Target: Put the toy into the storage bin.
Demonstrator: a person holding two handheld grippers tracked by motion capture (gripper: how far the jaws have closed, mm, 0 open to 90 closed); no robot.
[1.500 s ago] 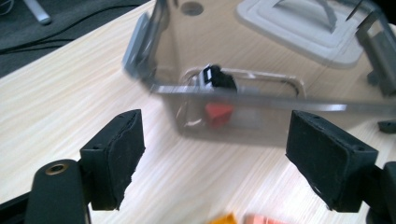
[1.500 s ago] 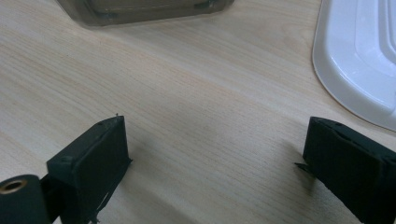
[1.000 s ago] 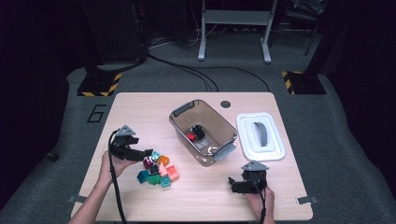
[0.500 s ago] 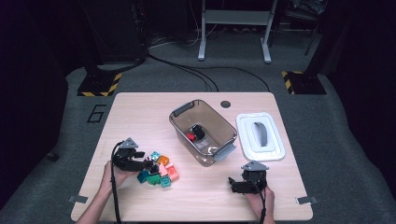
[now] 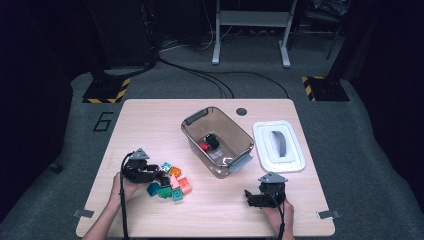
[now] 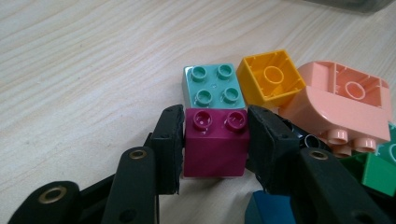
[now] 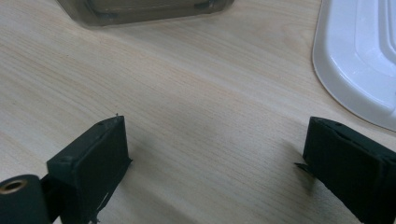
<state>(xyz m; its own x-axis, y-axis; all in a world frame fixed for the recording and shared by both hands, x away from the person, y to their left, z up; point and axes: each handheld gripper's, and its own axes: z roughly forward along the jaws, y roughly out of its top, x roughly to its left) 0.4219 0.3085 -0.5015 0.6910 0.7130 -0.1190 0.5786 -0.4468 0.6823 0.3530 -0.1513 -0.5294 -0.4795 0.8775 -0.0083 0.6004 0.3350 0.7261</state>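
Note:
A heap of toy bricks point(image 5: 170, 183) lies at the front left of the table. My left gripper point(image 5: 150, 173) is at the heap's left edge, shut on a magenta brick point(image 6: 215, 142) that rests on the wood. Just beyond it sit a mint brick point(image 6: 213, 86), an upturned yellow brick point(image 6: 270, 78) and a peach brick point(image 6: 343, 105). My right gripper point(image 5: 254, 198) rests near the front right edge, open, with only bare wood between its fingertips point(image 7: 98, 156).
A clear tub point(image 5: 192, 131) stands mid-table with a red brick point(image 5: 204, 146) and a black piece point(image 5: 213, 141) inside. Its white lid point(image 5: 278, 145) lies to the right. A round hole point(image 5: 241, 111) marks the table's back.
My left gripper has come down and forward from above the table's left side to the heap and has shut on the magenta brick. The right gripper has stayed put.

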